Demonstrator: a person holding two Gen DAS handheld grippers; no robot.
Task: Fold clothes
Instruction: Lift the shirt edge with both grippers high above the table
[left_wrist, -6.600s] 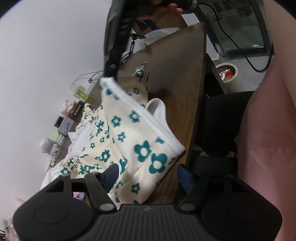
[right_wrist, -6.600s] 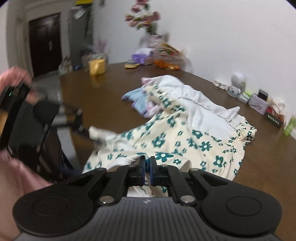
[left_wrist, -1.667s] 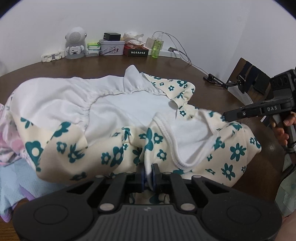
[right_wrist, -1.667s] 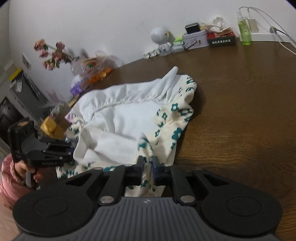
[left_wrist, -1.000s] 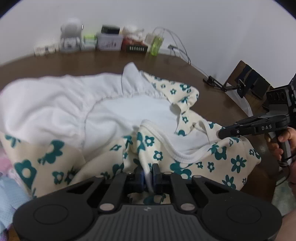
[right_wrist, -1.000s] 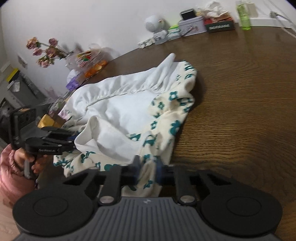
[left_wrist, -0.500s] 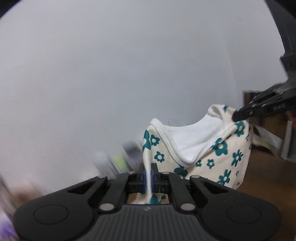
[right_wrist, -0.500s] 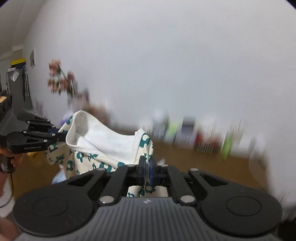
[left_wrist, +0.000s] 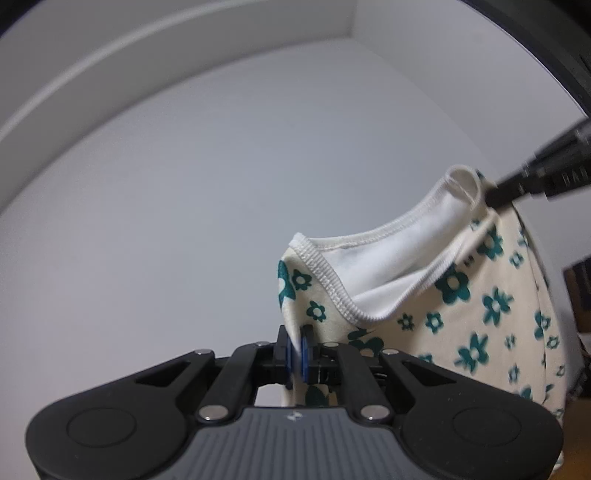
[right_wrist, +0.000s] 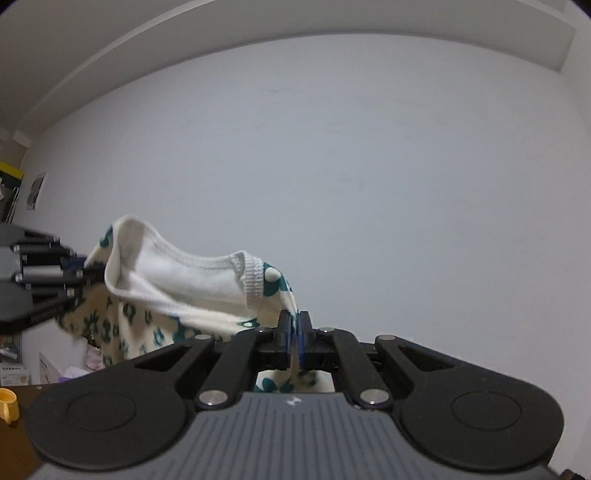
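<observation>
A cream garment with teal flowers (left_wrist: 476, 314) hangs in the air, its white inside showing through the ribbed opening (left_wrist: 388, 266). My left gripper (left_wrist: 295, 354) is shut on one edge of the cloth. In the same view the right gripper (left_wrist: 495, 197) pinches the opposite upper corner. From the right wrist view, the garment (right_wrist: 192, 284) stretches between my right gripper (right_wrist: 294, 341), shut on its hem, and the left gripper (right_wrist: 86, 275) at the far left. Both cameras tilt up at the wall; the garment's lower part is hidden.
A pale wall (right_wrist: 369, 184) and ceiling edge (left_wrist: 184, 74) fill both views. A sliver of brown table (right_wrist: 14, 443) with a yellow cup (right_wrist: 7, 404) shows at lower left, and boxes (right_wrist: 14, 373) beside it. Dark furniture (left_wrist: 580, 295) stands at the right.
Both grippers have risen from the table, lifting the flowered garment off it and holding it spread in the air; the cameras have tilted up from the tabletop toward the wall.
</observation>
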